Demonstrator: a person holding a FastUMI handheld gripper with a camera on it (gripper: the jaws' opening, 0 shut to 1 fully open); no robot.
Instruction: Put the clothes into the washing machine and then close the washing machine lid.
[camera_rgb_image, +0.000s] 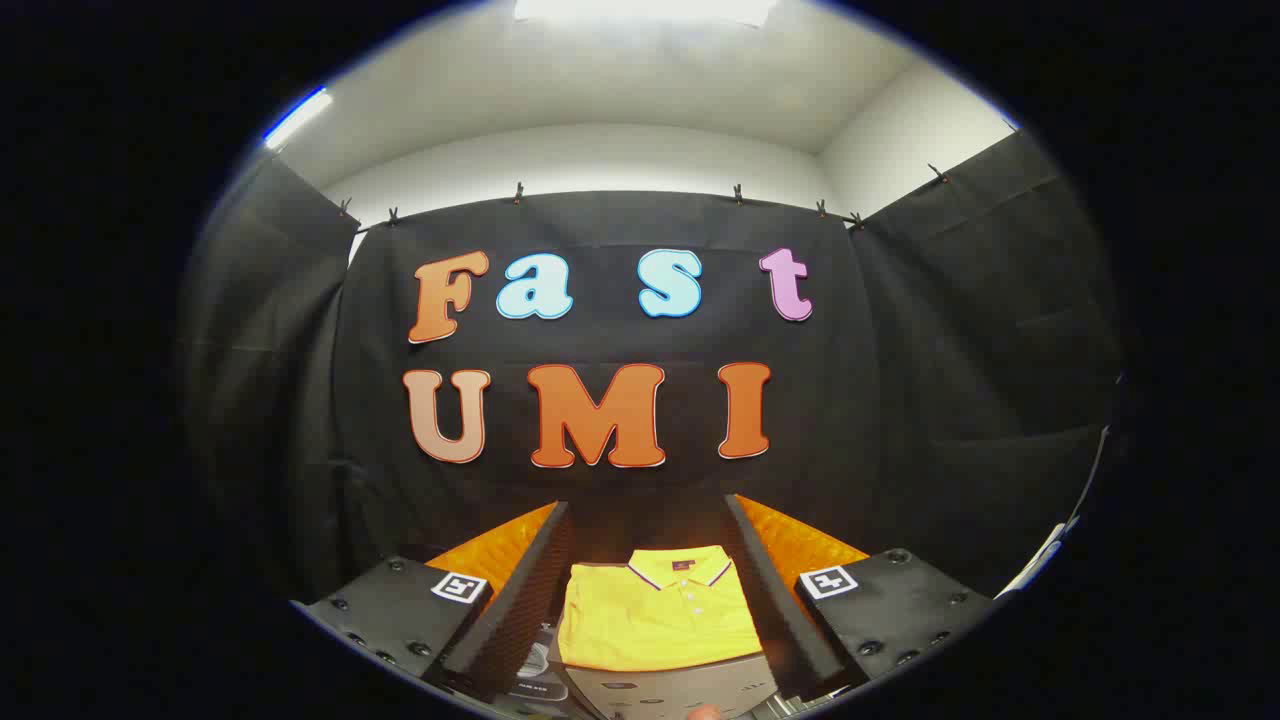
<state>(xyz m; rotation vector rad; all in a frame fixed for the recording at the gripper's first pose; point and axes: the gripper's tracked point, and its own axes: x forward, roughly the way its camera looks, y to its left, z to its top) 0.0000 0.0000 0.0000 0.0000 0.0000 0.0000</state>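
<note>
Clothes for this task come down to one folded yellow polo shirt (655, 610), lying flat on an orange surface (800, 545) with its collar toward the far black cloth wall. We see it framed between our two fingers, just ahead of them and touching neither. Our gripper (655, 640) stands wide apart, holding nothing. Below the near hem of the shirt sits a grey panel (670, 690) which we take to be part of the washing machine, though too little of it shows to be sure, and we cannot tell whether its lid is up.

From here we judge several risks. The shirt is a neat flat fold, so fingers closing on the top layer alone could lift one flap and let the rest unfold and trail as we carry it. Coming down too shallow, the fingers may slide across the smooth fabric and push the shirt toward the far edge of the surface instead of pinching it. A trailing sleeve could also catch on the machine's rim and keep the lid from closing.
</note>
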